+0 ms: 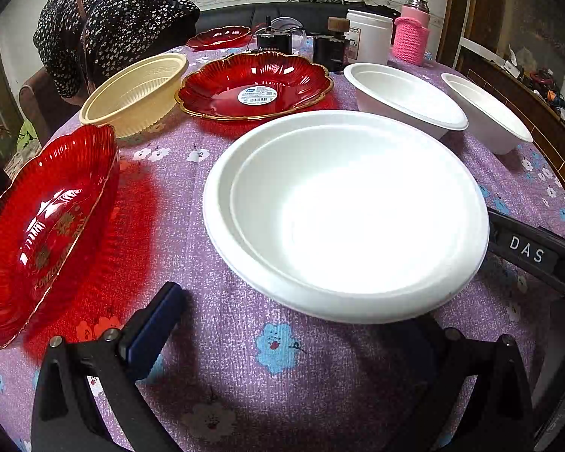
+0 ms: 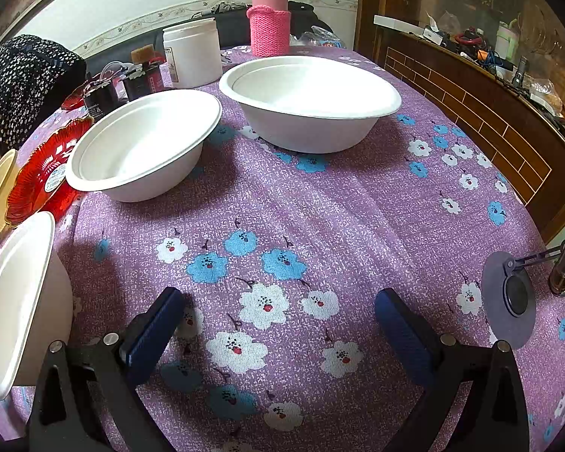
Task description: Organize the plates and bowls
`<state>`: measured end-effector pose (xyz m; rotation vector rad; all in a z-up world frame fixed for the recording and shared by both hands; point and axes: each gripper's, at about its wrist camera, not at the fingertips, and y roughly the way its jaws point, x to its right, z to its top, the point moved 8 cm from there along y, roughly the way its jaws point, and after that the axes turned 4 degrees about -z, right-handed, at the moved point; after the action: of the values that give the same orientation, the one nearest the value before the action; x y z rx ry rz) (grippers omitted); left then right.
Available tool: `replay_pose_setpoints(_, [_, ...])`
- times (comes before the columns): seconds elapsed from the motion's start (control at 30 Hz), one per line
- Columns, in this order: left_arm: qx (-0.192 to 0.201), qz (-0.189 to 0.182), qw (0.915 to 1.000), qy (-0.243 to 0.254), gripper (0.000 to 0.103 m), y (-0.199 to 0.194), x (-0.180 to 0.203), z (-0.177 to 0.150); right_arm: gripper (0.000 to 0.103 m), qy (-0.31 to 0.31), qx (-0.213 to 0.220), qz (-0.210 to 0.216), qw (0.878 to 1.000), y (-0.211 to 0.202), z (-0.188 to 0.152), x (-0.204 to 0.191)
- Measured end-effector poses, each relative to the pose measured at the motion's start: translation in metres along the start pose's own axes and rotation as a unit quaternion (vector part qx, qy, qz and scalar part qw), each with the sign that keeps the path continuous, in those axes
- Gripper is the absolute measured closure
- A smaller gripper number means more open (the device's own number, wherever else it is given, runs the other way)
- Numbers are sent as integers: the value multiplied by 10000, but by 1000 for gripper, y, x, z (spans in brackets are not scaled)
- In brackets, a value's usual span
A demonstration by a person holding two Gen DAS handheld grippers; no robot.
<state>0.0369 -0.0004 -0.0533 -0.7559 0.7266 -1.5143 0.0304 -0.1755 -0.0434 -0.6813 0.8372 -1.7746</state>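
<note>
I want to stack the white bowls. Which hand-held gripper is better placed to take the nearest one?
Probably the left hand-held gripper: the nearest white bowl sits just ahead of its open fingers. The right hand-held gripper faces only bare tablecloth.

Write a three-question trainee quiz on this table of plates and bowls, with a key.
1. True or false: the right gripper is shut on a bowl.
2. What colour is the ribbed bowl beside the red plate with the sticker?
3. Which dish sits nearest the left gripper? A) white bowl B) pink knitted bottle C) white jar

Key: 1 false; 2 cream; 3 A.
</note>
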Motion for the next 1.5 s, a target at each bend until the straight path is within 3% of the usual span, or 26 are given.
replay_pose_setpoints(0.67, [-71, 56, 9999, -63, 0, -5, 2, -8, 1, -1, -10, 3, 10000, 0, 0, 0])
replay_pose_setpoints(0.8, [-201, 82, 9997, -84, 0, 4, 1, -5, 1, -210, -138, 224, 9994, -8, -11, -1])
replay_pose_setpoints(1.3, [-311, -80, 9995, 75, 0, 4, 2, -11, 1, -349, -301, 236, 9987, -23, -35, 0])
replay_pose_setpoints(1.37, [-228, -249, 9994, 63, 7, -4, 3, -13, 1, -358, -327, 242, 9985, -26, -38, -1])
replay_pose_setpoints(1.5, [324, -507, 9981, 151, 8, -39, 6, -12, 1, -434, -396, 301, 9978, -31, -47, 0])
